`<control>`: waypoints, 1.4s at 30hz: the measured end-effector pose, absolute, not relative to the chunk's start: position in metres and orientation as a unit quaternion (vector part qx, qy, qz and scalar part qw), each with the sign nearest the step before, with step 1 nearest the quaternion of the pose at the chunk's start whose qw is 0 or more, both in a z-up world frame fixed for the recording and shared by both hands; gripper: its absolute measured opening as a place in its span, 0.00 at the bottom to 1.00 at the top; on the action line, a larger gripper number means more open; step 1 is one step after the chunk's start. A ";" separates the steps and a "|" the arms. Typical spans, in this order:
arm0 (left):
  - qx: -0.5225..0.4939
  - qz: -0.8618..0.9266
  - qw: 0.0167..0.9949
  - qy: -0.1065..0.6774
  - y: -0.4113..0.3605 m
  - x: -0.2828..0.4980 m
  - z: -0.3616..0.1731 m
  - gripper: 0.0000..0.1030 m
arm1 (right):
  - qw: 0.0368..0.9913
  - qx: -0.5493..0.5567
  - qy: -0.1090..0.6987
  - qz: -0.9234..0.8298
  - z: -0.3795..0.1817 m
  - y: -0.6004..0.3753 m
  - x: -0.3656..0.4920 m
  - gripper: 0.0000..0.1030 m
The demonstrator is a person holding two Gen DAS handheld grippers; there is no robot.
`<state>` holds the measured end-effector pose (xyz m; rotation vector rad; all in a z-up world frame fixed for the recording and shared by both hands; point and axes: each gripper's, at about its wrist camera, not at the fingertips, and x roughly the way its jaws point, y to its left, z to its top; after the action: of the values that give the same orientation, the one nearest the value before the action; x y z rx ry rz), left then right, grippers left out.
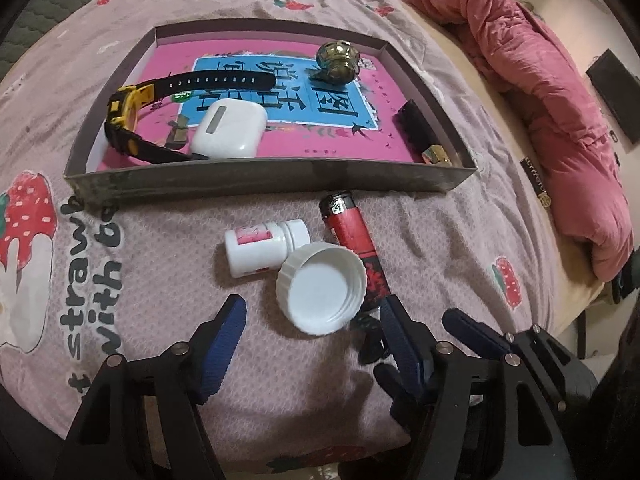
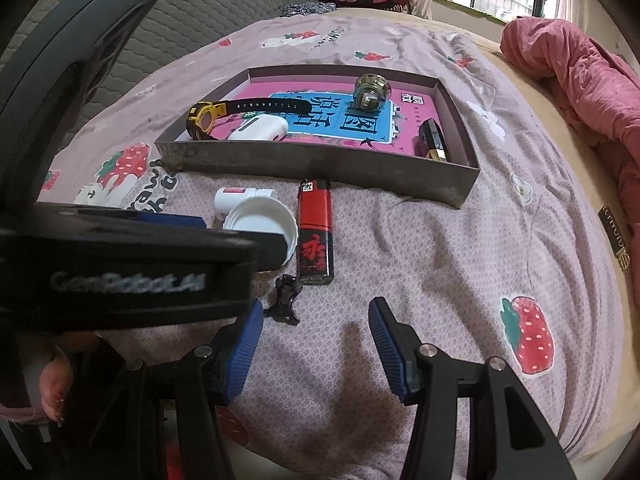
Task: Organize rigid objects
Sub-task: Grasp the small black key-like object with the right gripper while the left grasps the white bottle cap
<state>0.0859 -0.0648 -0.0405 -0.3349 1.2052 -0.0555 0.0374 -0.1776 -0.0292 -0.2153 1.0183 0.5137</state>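
Left hand-held gripper [image 1: 310,312], low in the left wrist frame: jaws wide apart, gripping nothing, white cap [image 1: 322,288] lying rim-up between the blue fingertips [image 1: 234,314]. Small white bottle [image 1: 262,246] on its side just above the cap, touching it. Red lighter [image 1: 352,236] right of both, flat on the bed sheet [image 1: 460,240], below the tray wall. Right hand-held gripper [image 2: 316,312], low centre of the right wrist frame: jaws apart, empty, over bare sheet; small black clip [image 2: 286,298] near its left fingertip. Shallow tray [image 1: 260,180] at upper centre, containing a yellow-and-black watch [image 1: 132,108], white earbud case [image 1: 228,130], round brass piece [image 1: 336,60] and dark stick [image 1: 416,124].
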 end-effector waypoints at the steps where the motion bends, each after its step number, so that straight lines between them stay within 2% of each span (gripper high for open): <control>1: -0.157 -0.023 0.808 0.568 -0.066 0.089 -0.042 0.68 | 0.836 -0.101 0.481 0.243 -0.030 -0.178 0.038 0.53; 13: -0.134 0.012 0.799 0.587 -0.084 0.114 -0.061 0.69 | 0.833 -0.100 0.487 0.243 -0.036 -0.176 0.039 0.53; 34: -0.175 -0.006 0.798 0.577 -0.044 0.096 -0.069 0.69 | 0.834 -0.088 0.487 0.245 -0.050 -0.165 0.046 0.53; 39: -0.170 -0.006 0.802 0.573 -0.041 0.090 -0.065 0.69 | 0.835 -0.080 0.485 0.250 -0.053 -0.164 0.047 0.45; 42: -0.170 -0.003 0.802 0.573 -0.040 0.089 -0.063 0.69 | 0.834 -0.077 0.484 0.254 -0.055 -0.163 0.048 0.29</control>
<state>0.0894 -0.0398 -0.0635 -0.3651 1.2278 -0.0065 0.0483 -0.1626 -0.0549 -0.1625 1.0243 0.5373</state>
